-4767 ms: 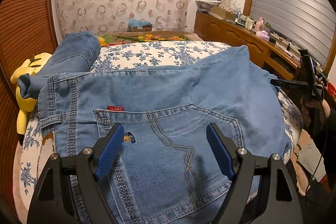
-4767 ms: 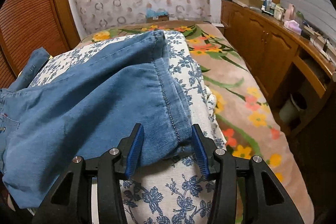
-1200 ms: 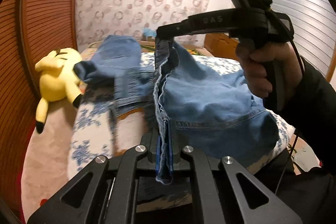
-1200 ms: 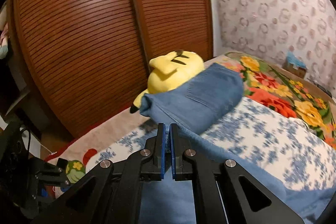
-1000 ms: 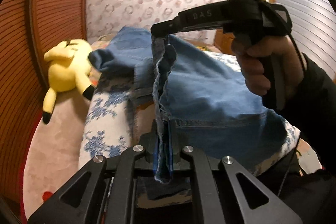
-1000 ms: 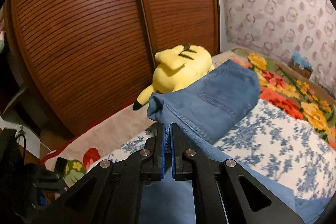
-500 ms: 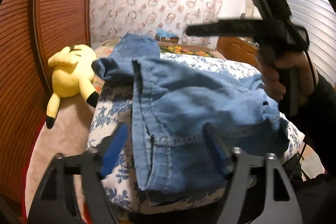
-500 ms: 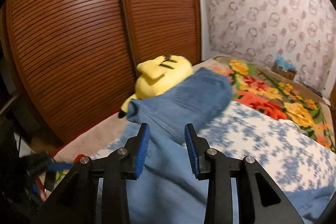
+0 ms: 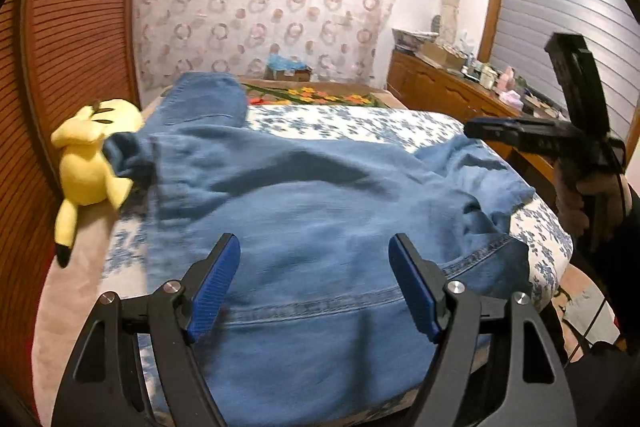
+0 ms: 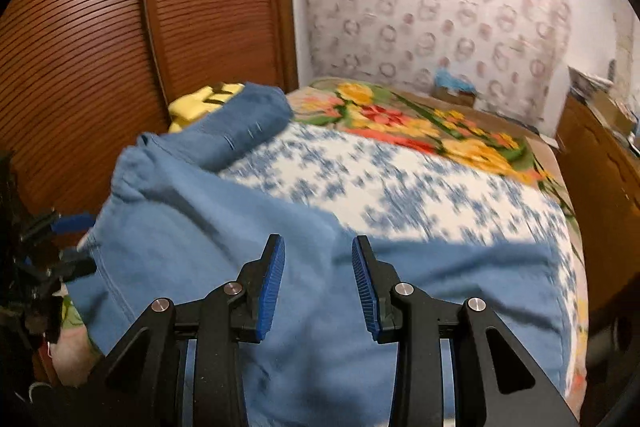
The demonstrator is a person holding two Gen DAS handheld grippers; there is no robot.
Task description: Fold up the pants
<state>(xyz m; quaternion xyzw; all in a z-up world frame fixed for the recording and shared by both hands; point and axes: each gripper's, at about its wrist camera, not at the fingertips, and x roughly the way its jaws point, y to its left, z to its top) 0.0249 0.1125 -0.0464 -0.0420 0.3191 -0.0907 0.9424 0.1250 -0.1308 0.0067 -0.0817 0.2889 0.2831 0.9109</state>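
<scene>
Blue denim pants lie folded over on the flowered bedspread, one leg reaching back towards the yellow plush. My left gripper hovers open over the near hem, its blue pads clear of the cloth. In the right wrist view the pants spread below my right gripper, whose jaws stand apart with nothing pinched between them. From the left wrist view the right gripper shows at the right edge, held by a hand.
A yellow plush toy lies at the bed's left side against the brown slatted wardrobe doors. A wooden sideboard with clutter runs along the right wall. A flowered blanket covers the far bed.
Both grippers let go of the pants and opened. The raised fold dropped flat onto the bed. My right gripper swung away to the right; the left drew back a little.
</scene>
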